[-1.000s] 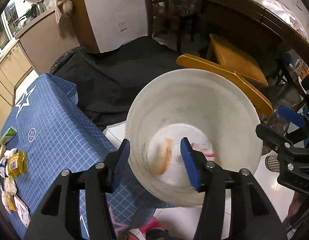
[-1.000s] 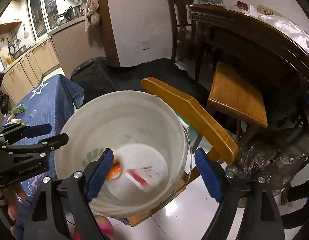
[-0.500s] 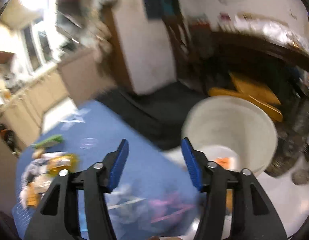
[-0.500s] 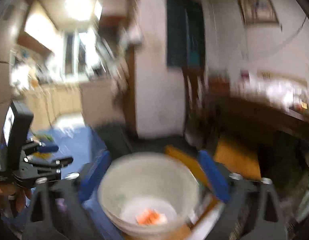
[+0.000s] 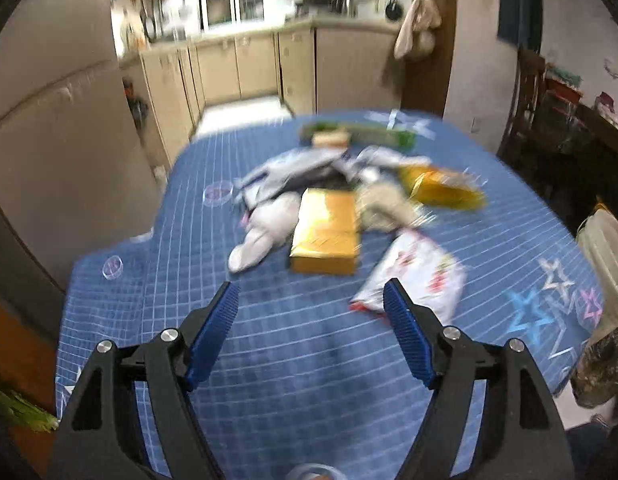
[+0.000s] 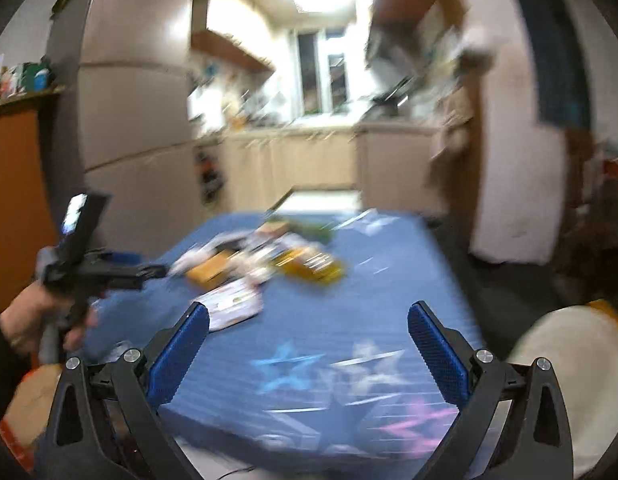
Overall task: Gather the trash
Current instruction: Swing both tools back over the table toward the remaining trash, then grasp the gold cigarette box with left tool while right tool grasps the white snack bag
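Blue worktop (image 5: 309,360) ahead, both jaws wide and empty, we should lower the left gripper (image 5: 311,312) squarely over the near wrapper (image 5: 413,276).

Left black plastic two-finger gripper (image 5: 311,306): blue ribbed pads on fingers (image 5: 213,332), black triangular-cutout arms w/ silver round screws at the pivots. Right black plastic two-finger gripper (image 6: 308,338): same build, blue textured pads, silver screws. Bare-skinned left hand (image 6: 29,326) w/ dark sleeve at wrist; small lit screen on that gripper's black top.
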